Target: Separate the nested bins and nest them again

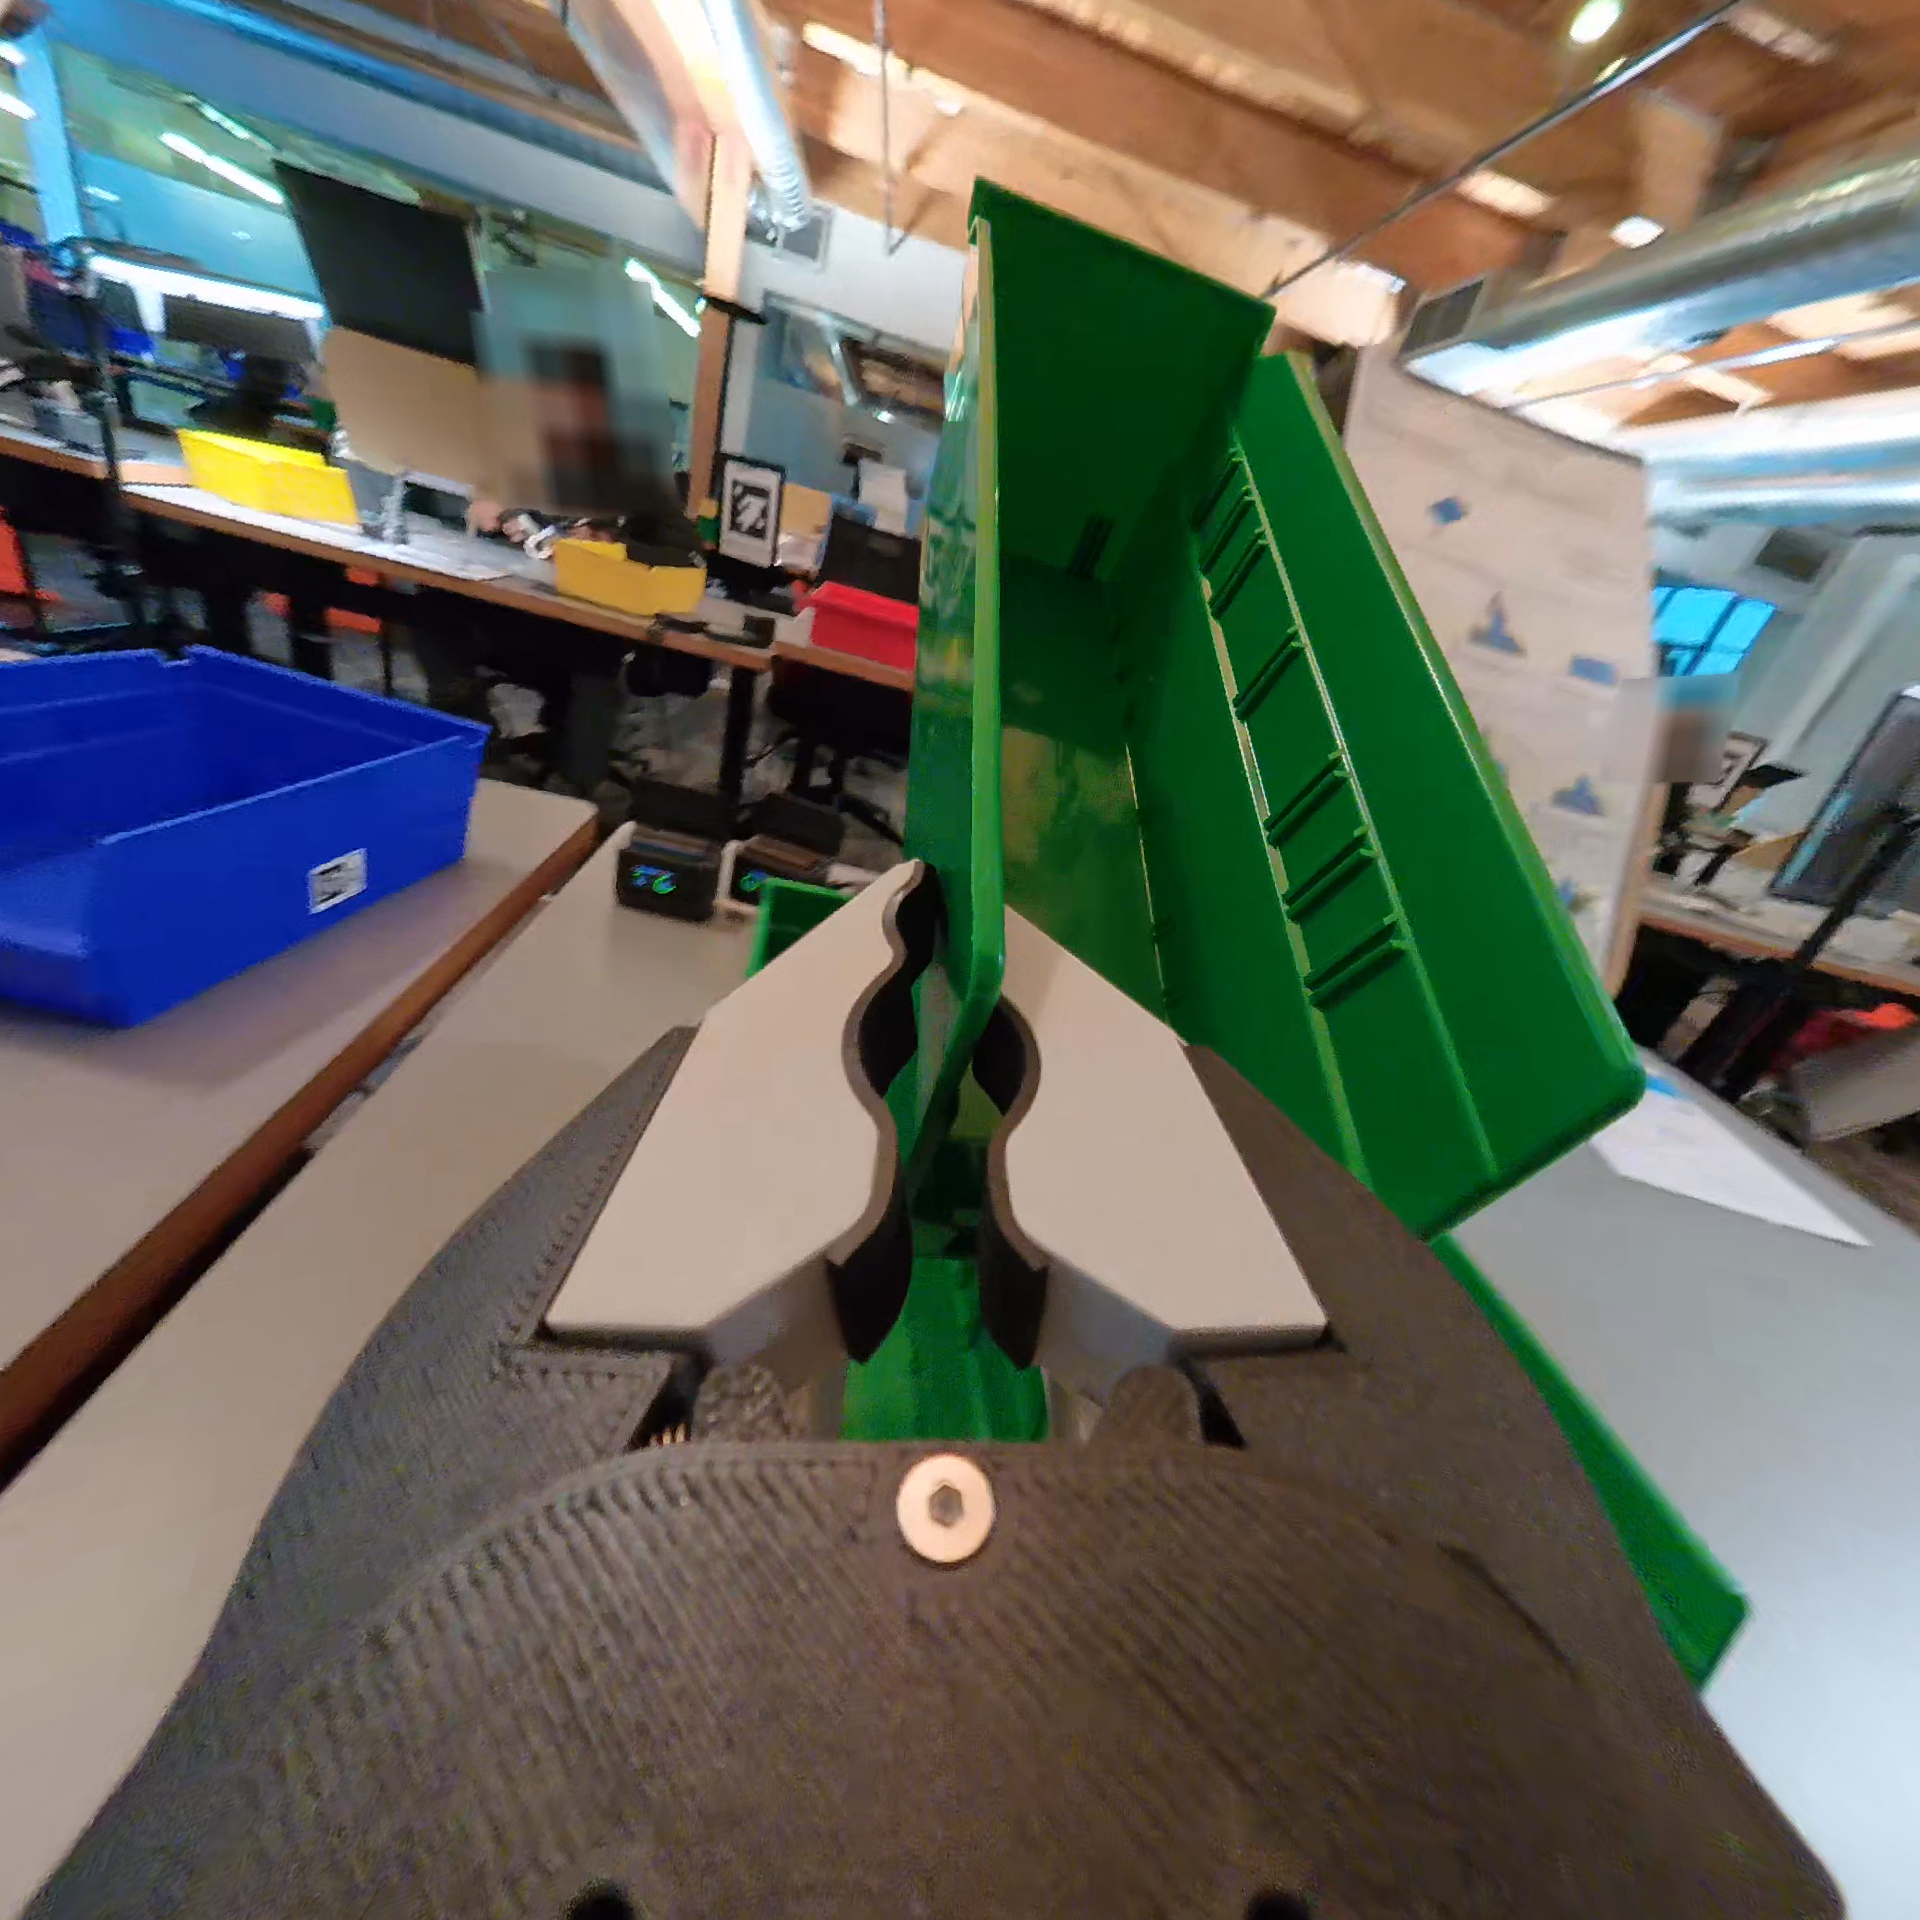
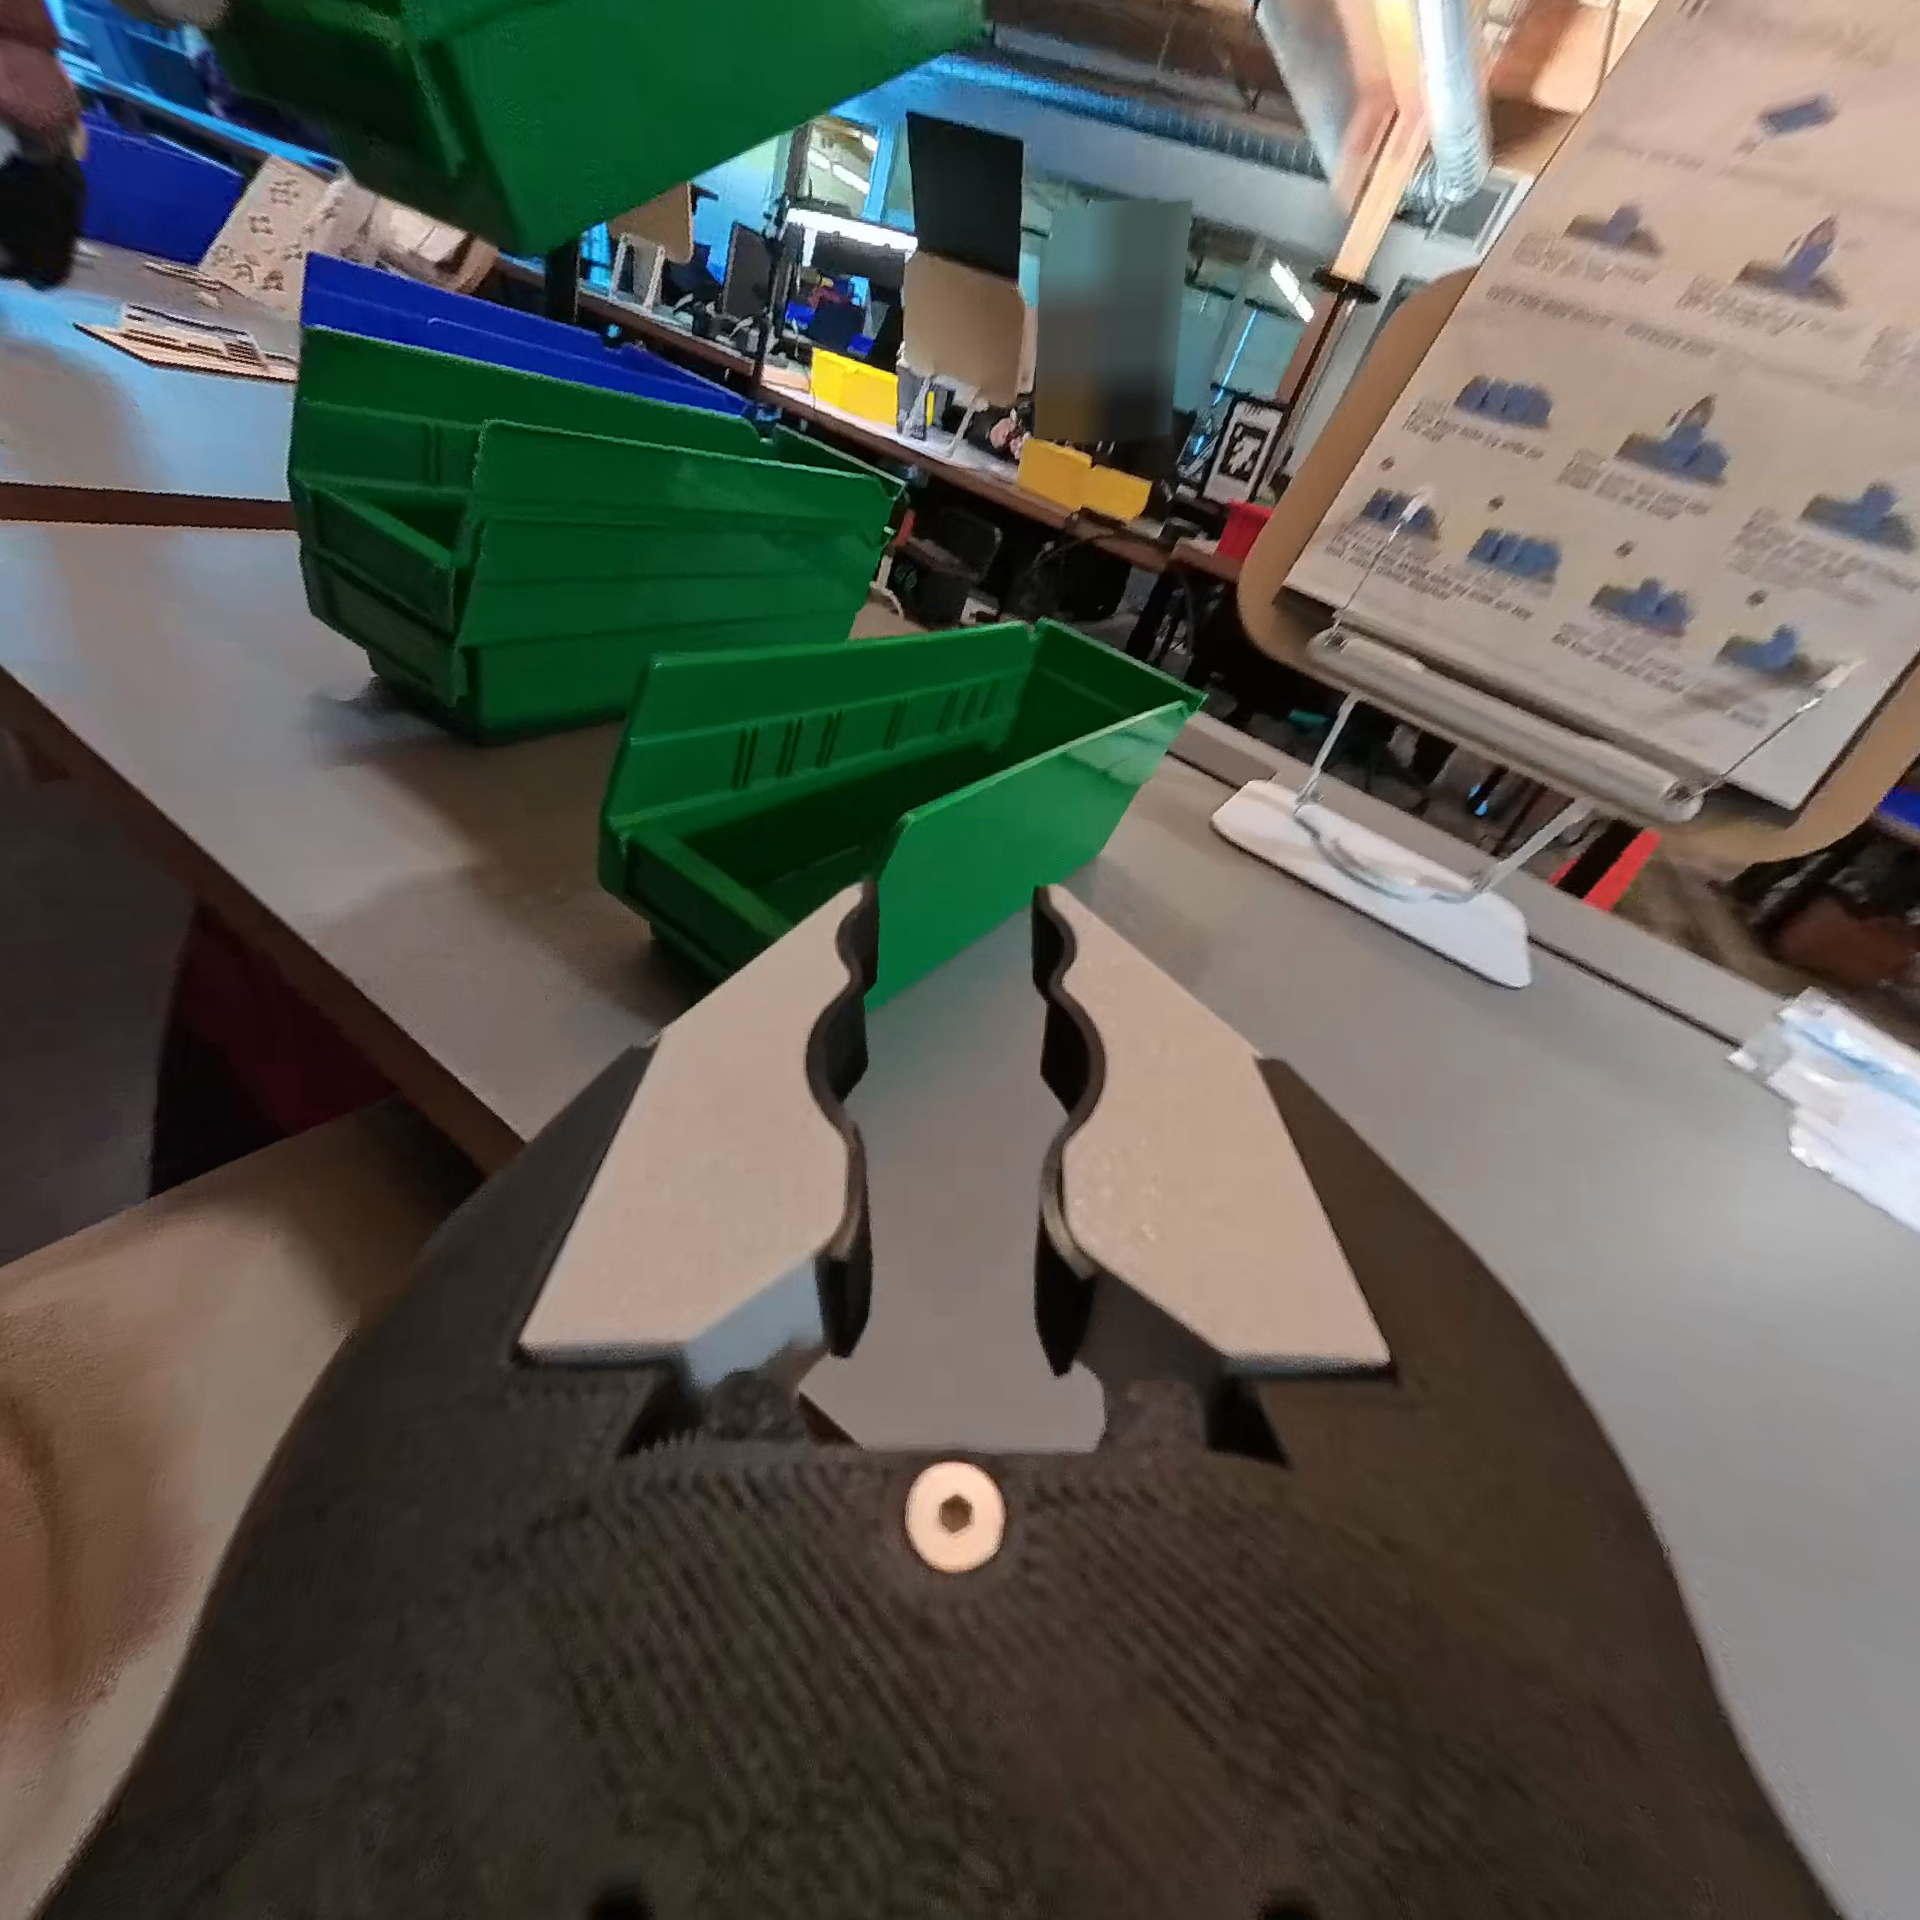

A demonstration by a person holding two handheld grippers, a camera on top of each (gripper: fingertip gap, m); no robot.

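Observation:
My left gripper (image 1: 961, 951) is shut on the side wall of a green bin (image 1: 1101, 665) and holds it tilted up in the air above the grey table. The same lifted bin shows at the top left of the right wrist view (image 2: 582, 94). My right gripper (image 2: 954, 914) is open and empty, just in front of a single green bin (image 2: 894, 790) that stands on the table (image 2: 1455, 1195). Behind it stands a stack of nested green bins (image 2: 561, 561). Another green bin edge (image 1: 1600, 1475) lies under the lifted one.
A blue bin (image 1: 197, 821) sits on the neighbouring table at the left, and also shows behind the stack (image 2: 499, 332). A picture board on a white stand (image 2: 1621, 447) stands at the right. A plastic packet (image 2: 1849, 1101) and a paper sheet (image 1: 1714, 1174) lie at the right.

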